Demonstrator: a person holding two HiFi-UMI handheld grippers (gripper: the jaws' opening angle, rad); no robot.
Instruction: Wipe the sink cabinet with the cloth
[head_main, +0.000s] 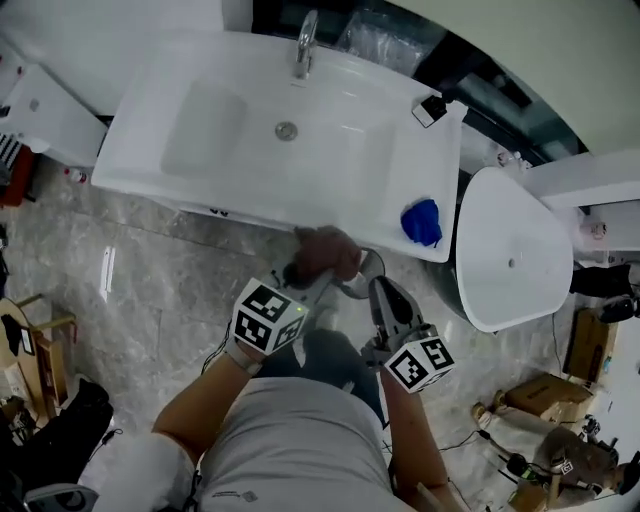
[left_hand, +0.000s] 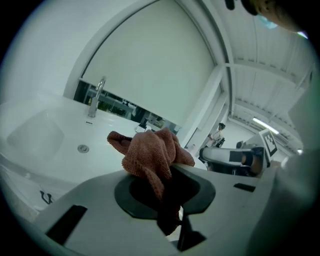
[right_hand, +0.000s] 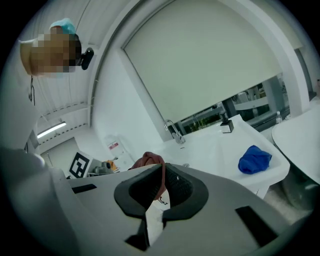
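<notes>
- Cloths number two: a brown cloth (head_main: 325, 250) at the front edge of the white sink cabinet (head_main: 190, 185), and a blue cloth (head_main: 422, 222) lying loose on its right end.
- Of two grippers, the left gripper (left_hand: 167, 175) is clamped on the brown cloth. The right gripper (right_hand: 161, 186), jaws nearly together, seems to pinch one thin edge of it.
- The brown cloth is bunched into a lump, with its longer side along the cabinet's front edge, and it sticks out past the jaws toward the basin.
- One faucet (head_main: 305, 40) and one drain (head_main: 287, 130) sit beyond it.
- One white oval fixture (head_main: 510, 250) stands just right of the cabinet.
- The person's body and both grippers crowd the cabinet front.
</notes>
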